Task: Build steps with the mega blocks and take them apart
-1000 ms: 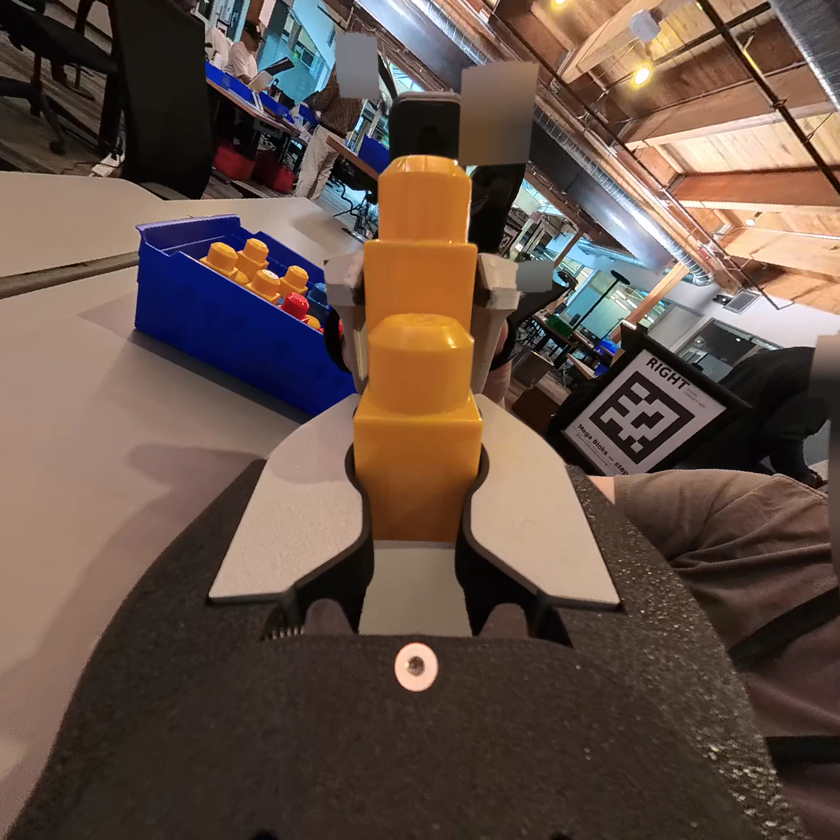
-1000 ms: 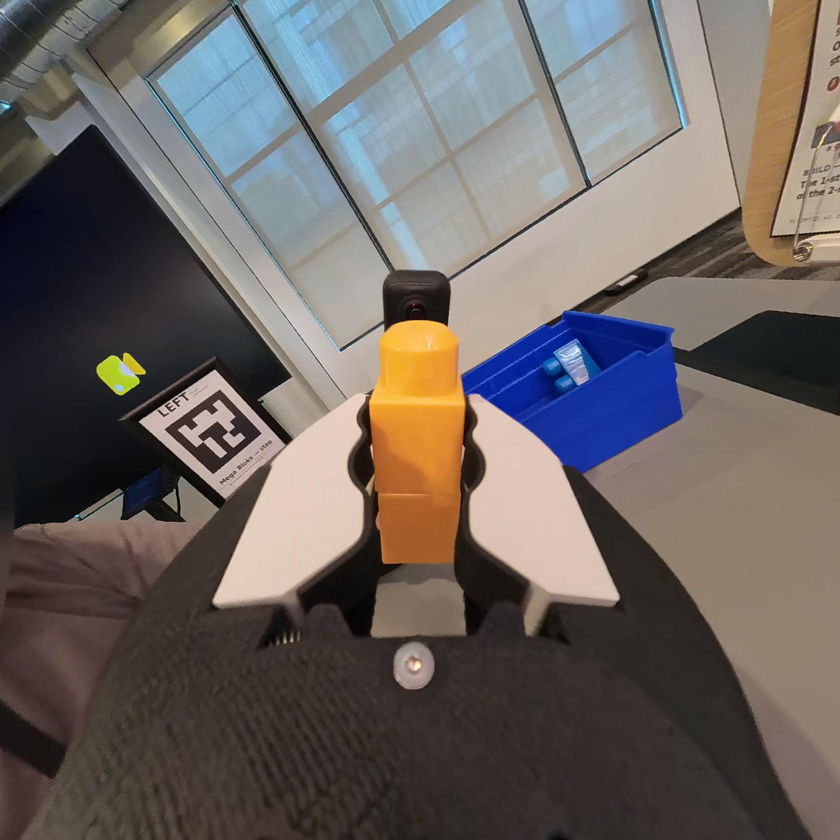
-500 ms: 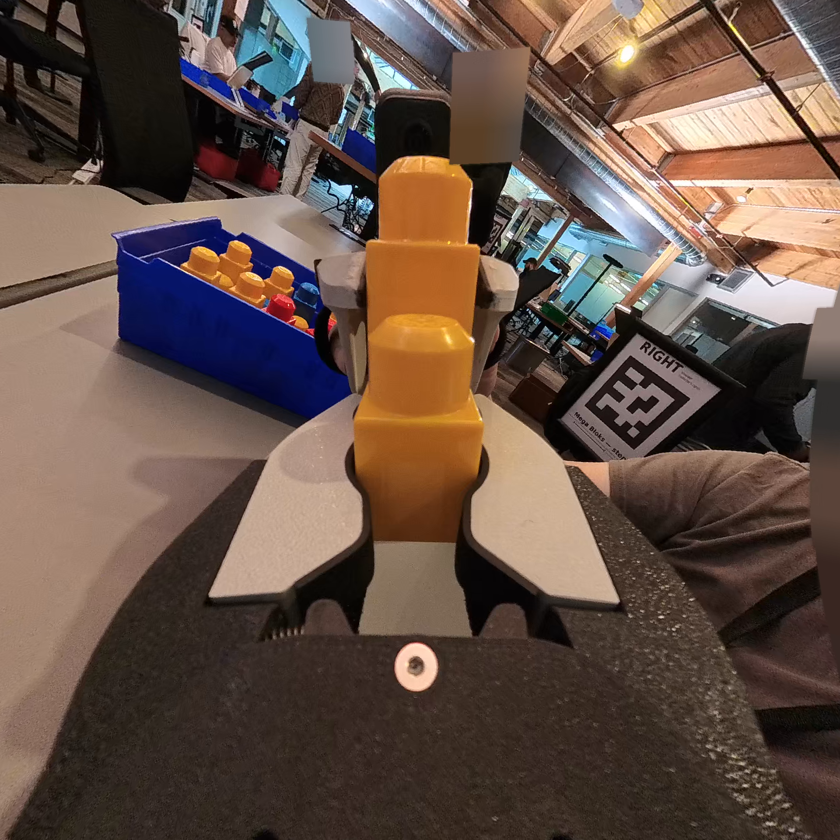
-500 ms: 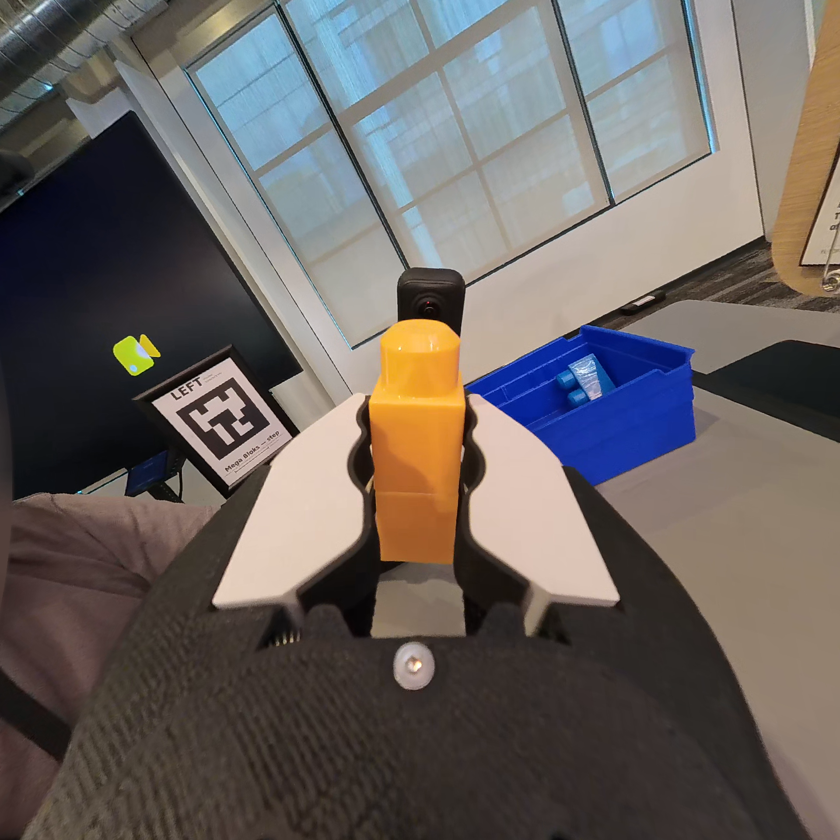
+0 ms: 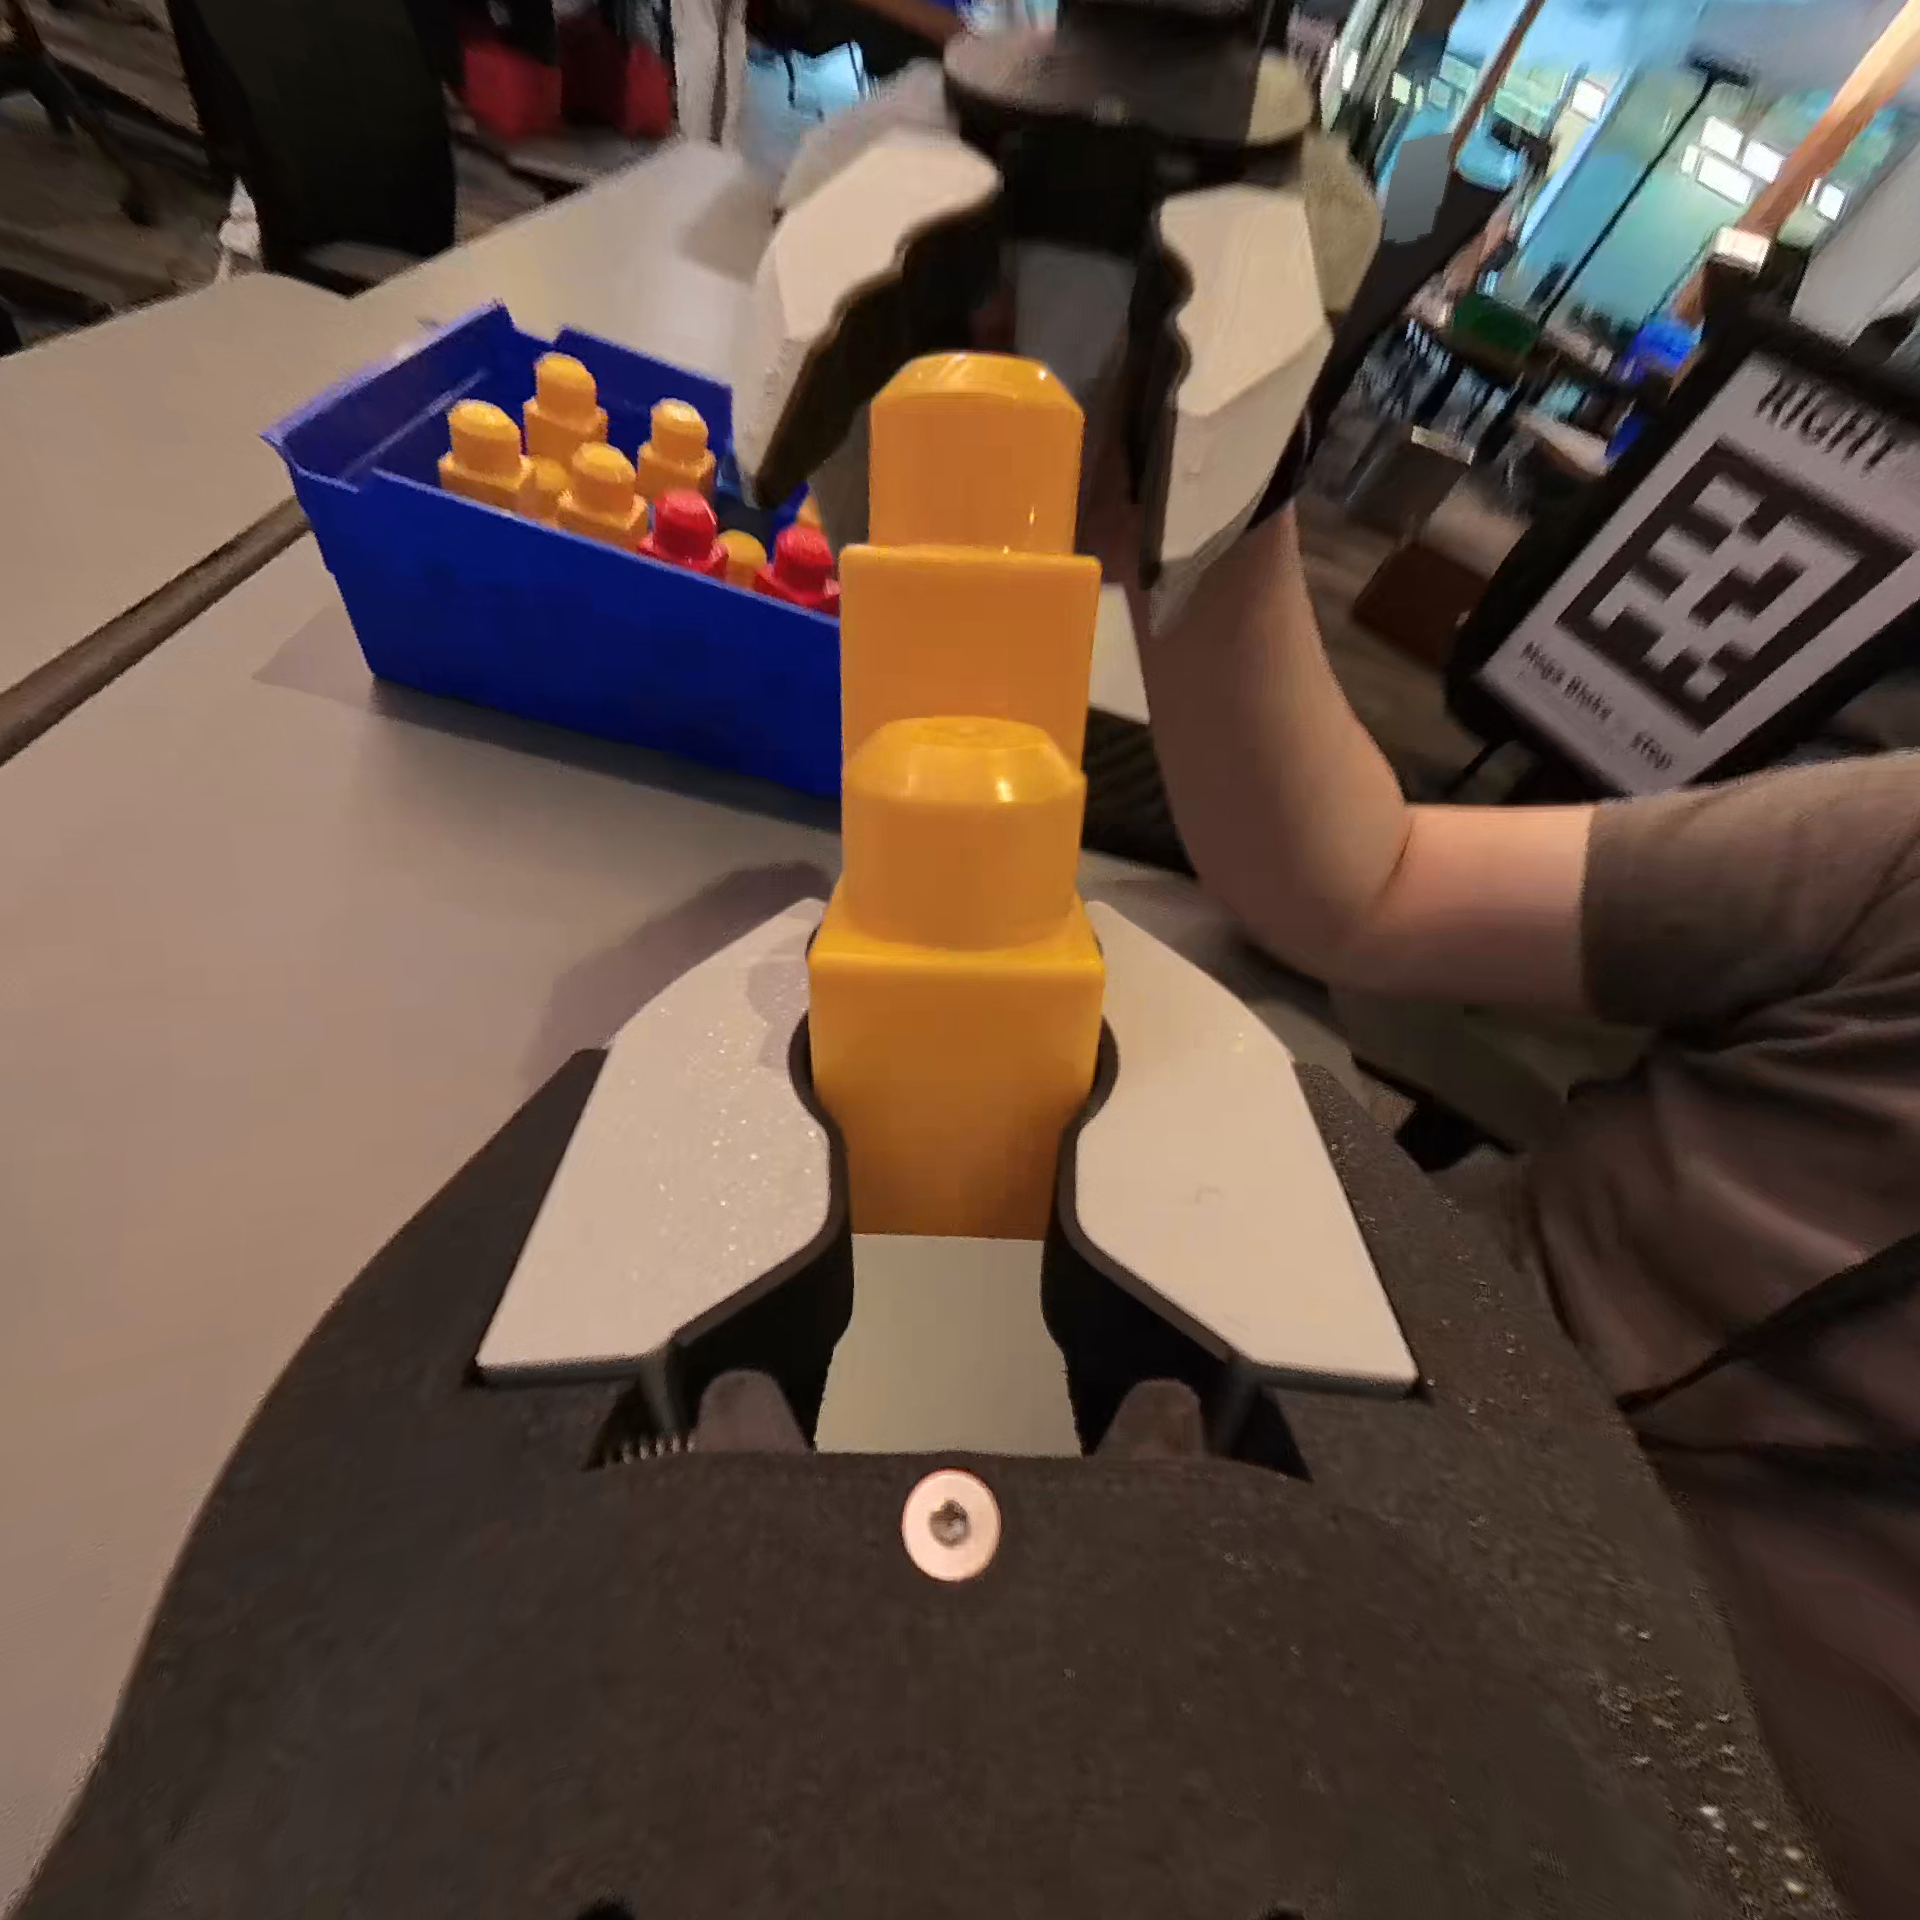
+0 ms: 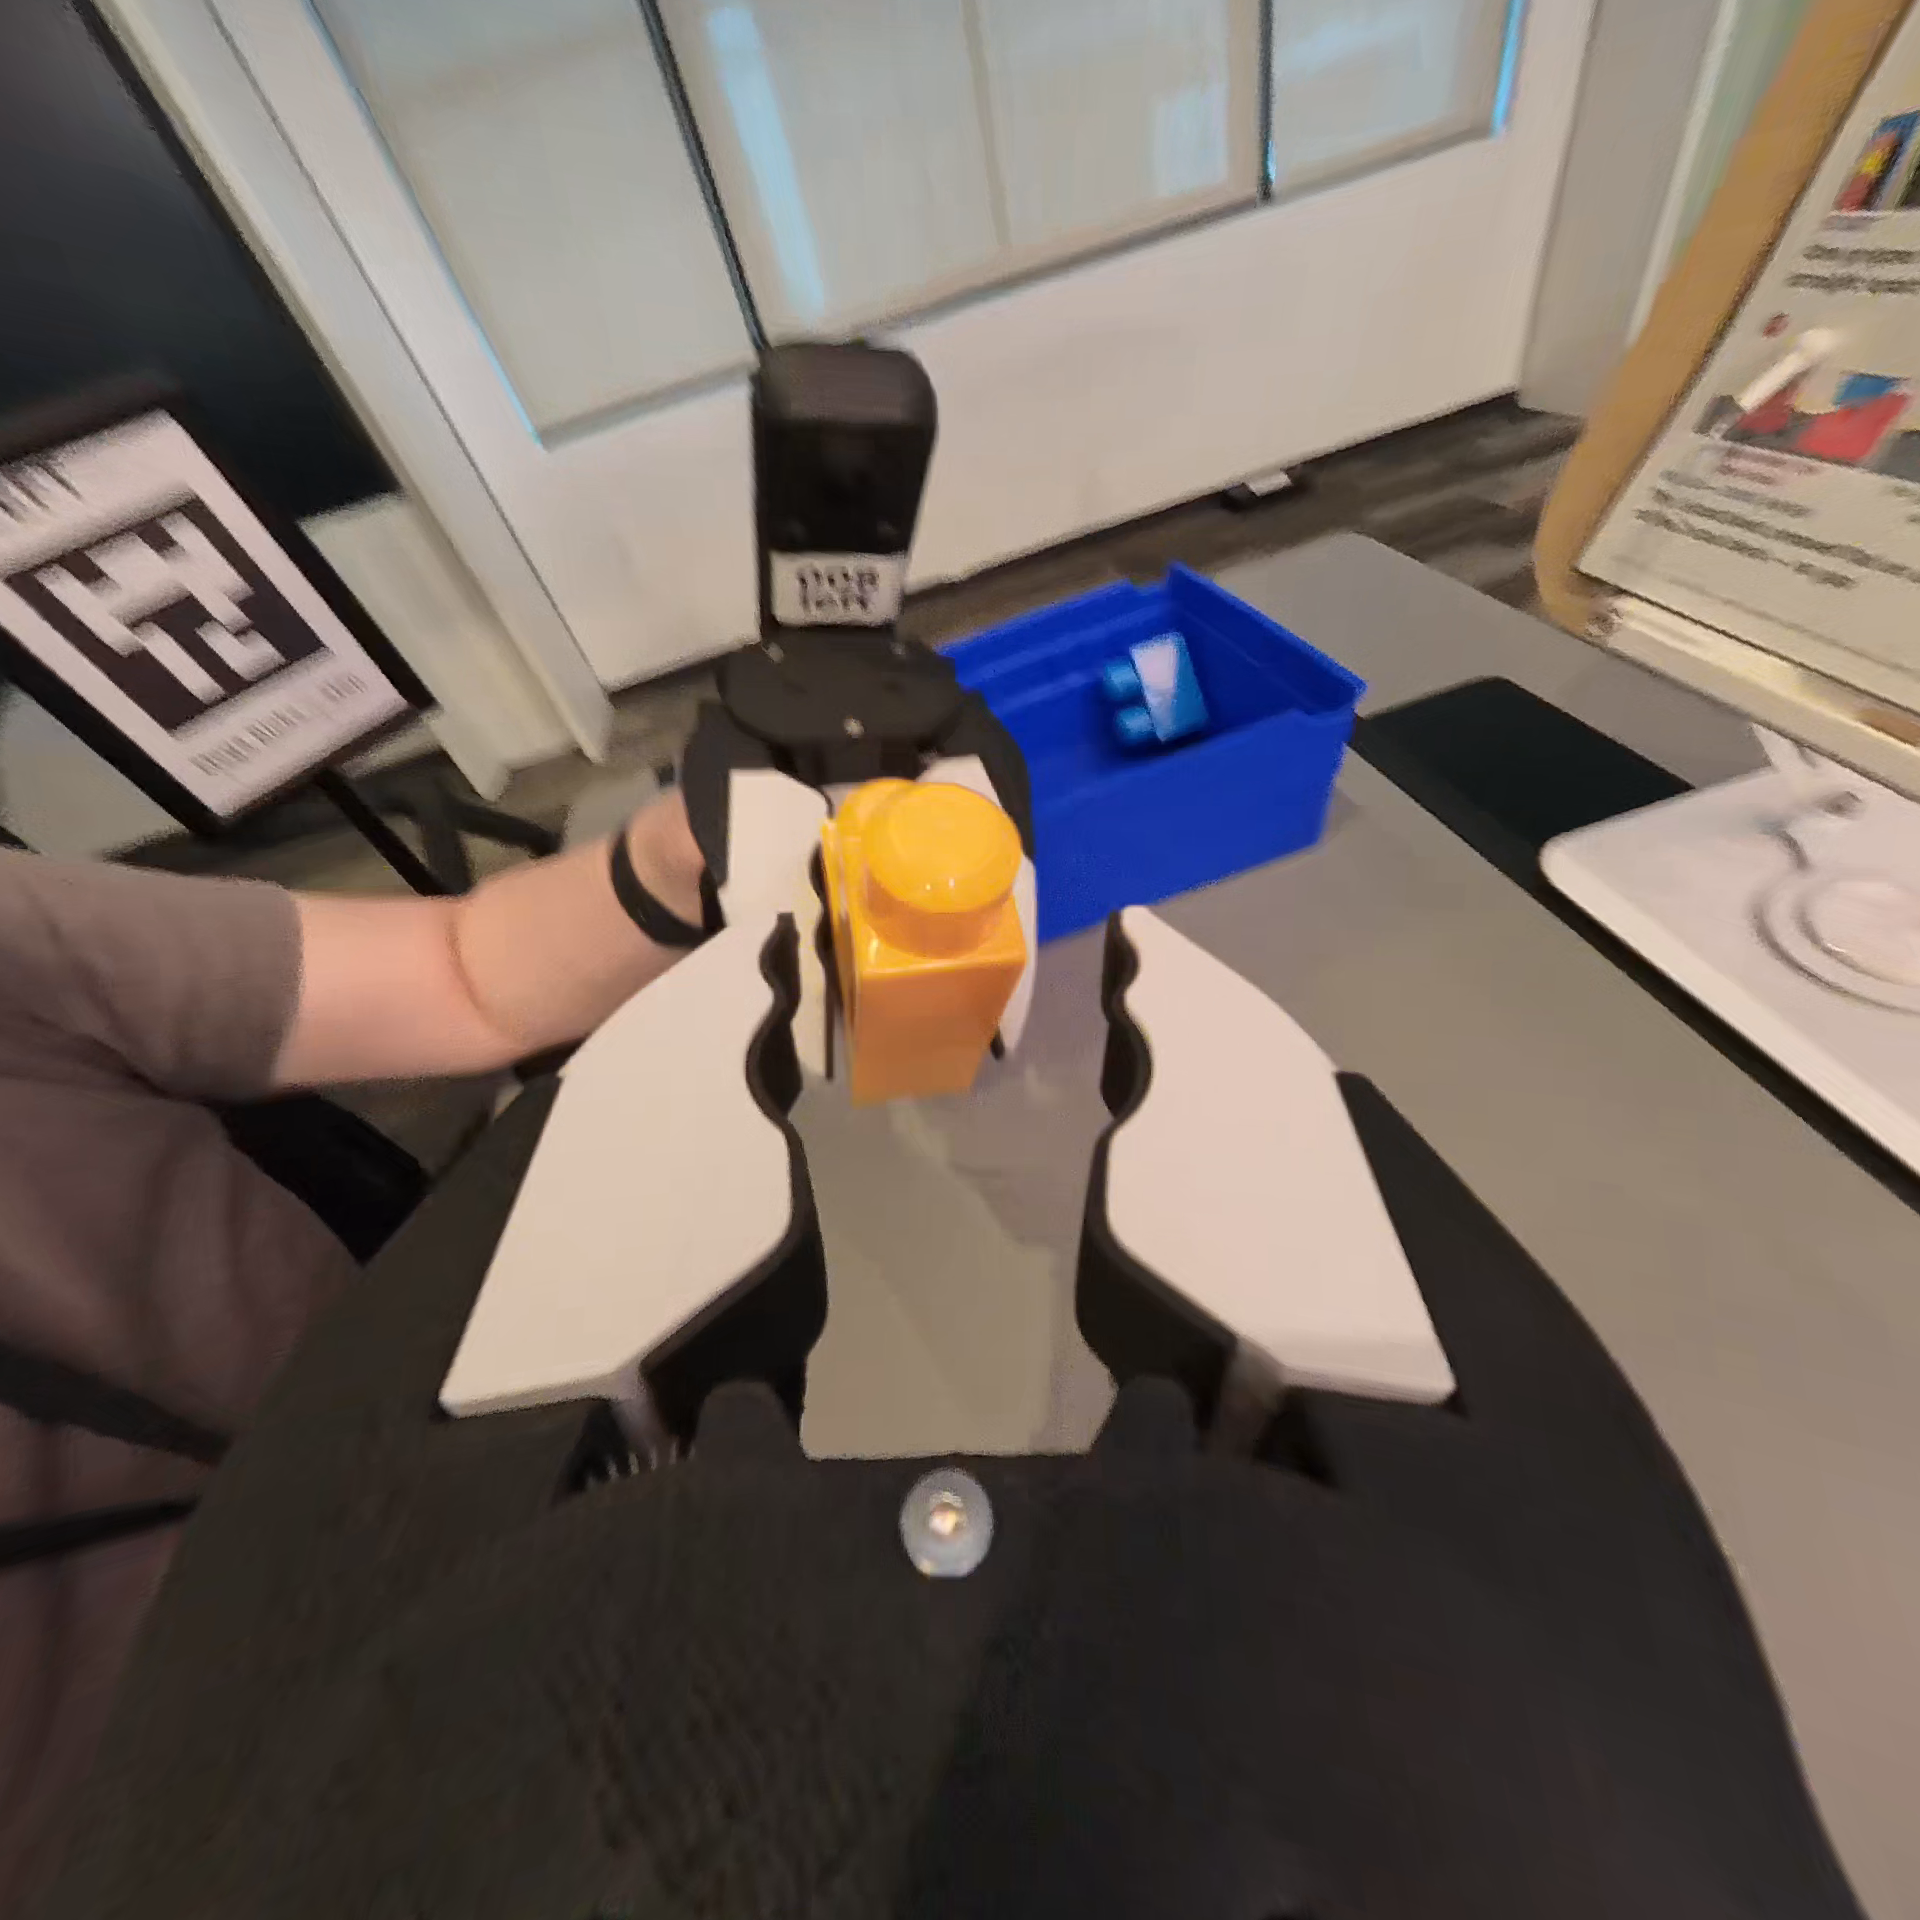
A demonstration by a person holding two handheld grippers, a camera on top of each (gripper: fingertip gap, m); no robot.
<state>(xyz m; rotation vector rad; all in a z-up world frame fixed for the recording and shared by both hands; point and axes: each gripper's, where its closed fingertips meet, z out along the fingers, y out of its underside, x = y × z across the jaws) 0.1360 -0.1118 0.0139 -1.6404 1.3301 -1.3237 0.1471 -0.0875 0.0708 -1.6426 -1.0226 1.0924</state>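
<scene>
A yellow mega block step (image 5: 961, 1049), a low block in front with a taller stack behind it, sits between the fingers of my left gripper (image 5: 956, 935), which is shut on its base above the grey table (image 5: 312, 987). My right gripper (image 5: 966, 499) hangs open just above and around the top stud without touching it. In the right wrist view my right gripper (image 6: 945, 997) is open and empty. The yellow step (image 6: 925, 977) stands just beyond its fingertips, held by the left gripper (image 6: 883, 883).
A blue bin (image 5: 561, 634) with several yellow and red blocks stands at the back left. A second blue bin (image 6: 1195, 821) holds a blue block (image 6: 1153, 691). Marker signs (image 5: 1745, 582) (image 6: 156, 603), a clipboard sheet (image 6: 1766, 416) and a white tray (image 6: 1766, 935) flank the table. A person's forearm (image 5: 1299, 831) reaches in at the right. About 6 cm separates my left fingertips from my right.
My right gripper has opened, let go of the yellow blocks and pulled back off them. The left gripper keeps the joined step. Both views have tilted down toward the table.
</scene>
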